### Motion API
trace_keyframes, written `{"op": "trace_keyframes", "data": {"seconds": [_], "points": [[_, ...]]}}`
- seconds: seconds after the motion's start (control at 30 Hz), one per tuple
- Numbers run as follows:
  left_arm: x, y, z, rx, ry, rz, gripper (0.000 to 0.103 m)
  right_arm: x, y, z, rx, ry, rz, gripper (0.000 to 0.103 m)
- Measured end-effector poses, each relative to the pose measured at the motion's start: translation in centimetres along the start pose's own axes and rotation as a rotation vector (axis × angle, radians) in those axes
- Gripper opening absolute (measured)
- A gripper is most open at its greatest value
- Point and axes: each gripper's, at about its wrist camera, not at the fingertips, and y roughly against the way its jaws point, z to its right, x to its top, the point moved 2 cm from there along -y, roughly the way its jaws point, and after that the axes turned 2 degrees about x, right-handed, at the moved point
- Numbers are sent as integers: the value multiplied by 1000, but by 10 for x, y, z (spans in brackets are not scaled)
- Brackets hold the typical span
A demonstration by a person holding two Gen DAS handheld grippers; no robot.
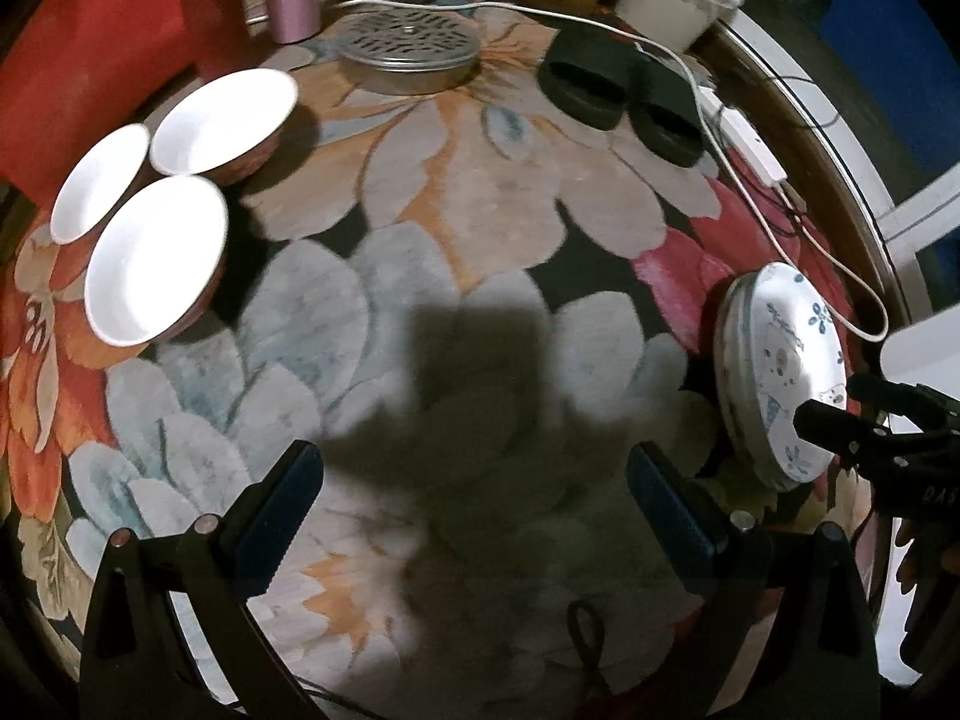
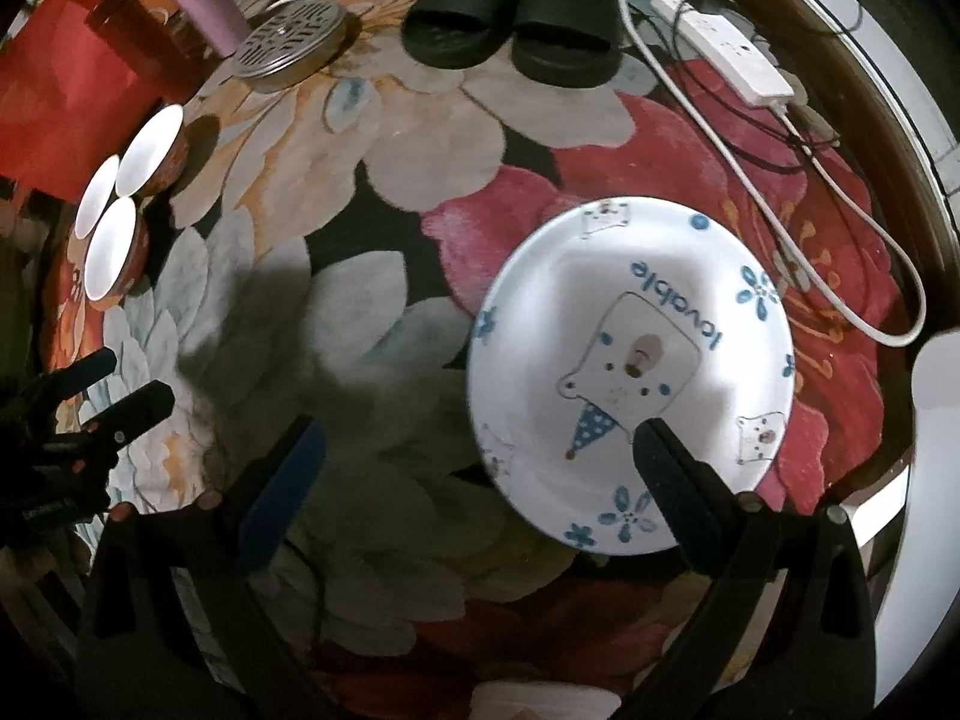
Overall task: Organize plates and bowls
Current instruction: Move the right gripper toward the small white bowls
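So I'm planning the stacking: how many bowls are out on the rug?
3, clustered touching at the rug's left edge: far bowl, outer bowl and near bowl. None seem hidden.

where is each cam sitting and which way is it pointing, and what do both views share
Left wrist: rides the left gripper, looking forward and down over the floral rug toward three bowls; its own open fingers show, with the right gripper at the edge.
Right wrist: rides the right gripper, aimed down at the bear plate; open fingers show, the left gripper beside.
Shared: plate, bowls, slippers, perforated metal lid, white cable.
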Motion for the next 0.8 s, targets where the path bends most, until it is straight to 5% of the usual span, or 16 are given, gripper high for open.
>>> {"op": "trace_keyframes", "data": {"seconds": [0.8], "points": [[-13,-5,-86,35,127,22,102,6,-27,-61,3,114,-38,103]]}}
